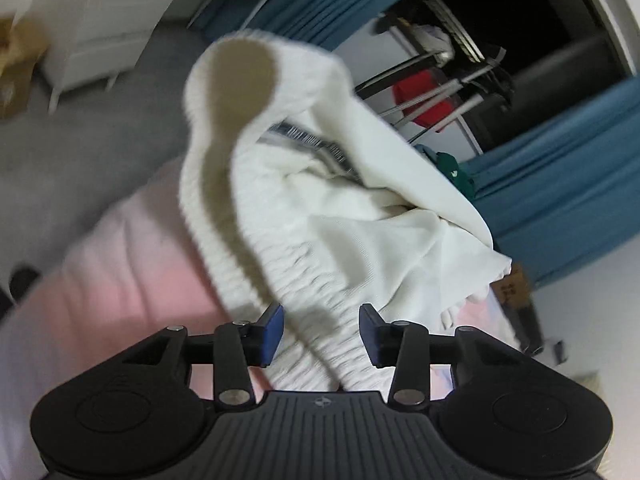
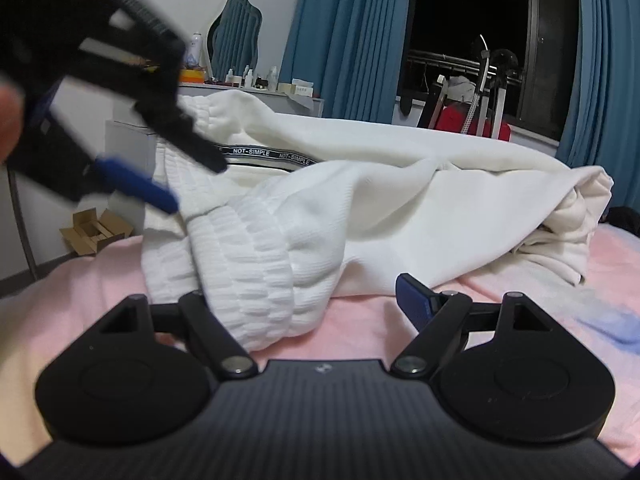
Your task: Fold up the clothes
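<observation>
- The left gripper (image 1: 322, 334) has its blue pads (image 1: 273, 328) spread apart, with the ribbed waistband (image 1: 320, 300) of the white trousers (image 1: 312, 208) running loose between them; neither pad appears to pinch it, though blur makes that hard to confirm.
- The right gripper (image 2: 320, 304) is also spread wide: one blue pad (image 2: 414, 300) shows, while the other is hidden behind the waistband bunched against it.
- The trousers lie heaped across the pink bed (image 2: 440, 320), their waistband end near its close edge.
- Blue curtains (image 2: 352, 40) hang beyond.

Bedroom: pink bed (image 2: 520, 292), vanity mirror (image 2: 236, 32)
</observation>
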The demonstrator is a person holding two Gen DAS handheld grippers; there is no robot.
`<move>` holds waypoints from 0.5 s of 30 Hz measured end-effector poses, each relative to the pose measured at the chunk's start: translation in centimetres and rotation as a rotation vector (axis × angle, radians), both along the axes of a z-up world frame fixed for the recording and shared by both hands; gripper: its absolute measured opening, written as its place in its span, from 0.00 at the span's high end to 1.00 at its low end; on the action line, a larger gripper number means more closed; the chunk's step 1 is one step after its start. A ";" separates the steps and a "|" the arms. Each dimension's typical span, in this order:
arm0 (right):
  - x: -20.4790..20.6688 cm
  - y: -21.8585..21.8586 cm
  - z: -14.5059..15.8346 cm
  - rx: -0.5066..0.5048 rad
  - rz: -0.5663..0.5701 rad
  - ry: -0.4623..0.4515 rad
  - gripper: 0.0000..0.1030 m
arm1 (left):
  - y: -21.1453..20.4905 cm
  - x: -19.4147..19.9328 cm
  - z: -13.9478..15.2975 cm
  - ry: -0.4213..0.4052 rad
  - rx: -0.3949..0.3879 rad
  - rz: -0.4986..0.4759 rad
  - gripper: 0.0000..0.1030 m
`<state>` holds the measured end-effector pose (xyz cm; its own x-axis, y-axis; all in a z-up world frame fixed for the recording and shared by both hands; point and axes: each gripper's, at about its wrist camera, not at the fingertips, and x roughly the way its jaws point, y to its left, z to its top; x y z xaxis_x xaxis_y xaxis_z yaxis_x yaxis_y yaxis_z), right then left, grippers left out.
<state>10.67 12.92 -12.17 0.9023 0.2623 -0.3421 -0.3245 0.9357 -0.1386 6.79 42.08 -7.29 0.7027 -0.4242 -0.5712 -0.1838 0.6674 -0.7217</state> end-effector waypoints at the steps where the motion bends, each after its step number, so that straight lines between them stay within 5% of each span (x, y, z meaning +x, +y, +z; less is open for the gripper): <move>1: 0.0 -0.1 0.0 0.005 0.001 0.001 0.22 | 0.1 0.3 -0.5 0.015 -0.035 -0.001 0.54; 7: 0.0 -0.6 -0.1 0.043 0.000 0.019 0.22 | -1.2 2.4 -0.7 0.003 -0.071 0.015 0.54; 15: -0.5 -0.2 0.4 0.038 -0.053 -0.017 0.22 | -4.9 4.3 1.6 -0.128 -0.012 -0.130 0.62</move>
